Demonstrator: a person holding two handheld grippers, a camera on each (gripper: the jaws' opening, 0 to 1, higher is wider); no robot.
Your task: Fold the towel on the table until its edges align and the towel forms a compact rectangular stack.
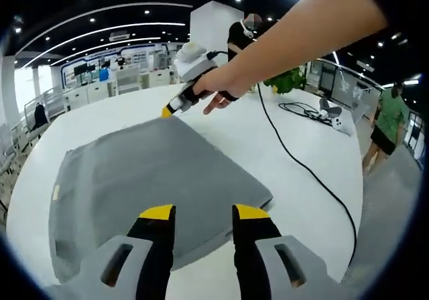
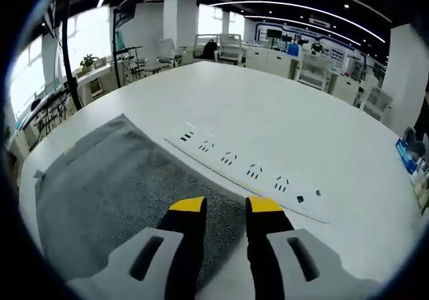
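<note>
A grey towel [image 1: 154, 179] lies flat on the white round table [image 1: 301, 199], its near edge showing doubled thickness. My left gripper [image 1: 204, 213] hovers open over the towel's near edge, with nothing between the yellow-tipped jaws. A person's hand holds my right gripper [image 1: 167, 110] at the towel's far corner, its tip touching or just above the fabric. In the right gripper view the towel [image 2: 100, 193] spreads to the left. My right gripper [image 2: 226, 204] stands open over the towel's corner, holding nothing.
A black cable [image 1: 301, 166] runs across the table to a white device [image 1: 338, 122]. A row of sockets [image 2: 248, 173] is set into the tabletop beside the towel. A plant [image 1: 288, 80] stands at the far edge and a person in green [image 1: 389, 119] beyond it.
</note>
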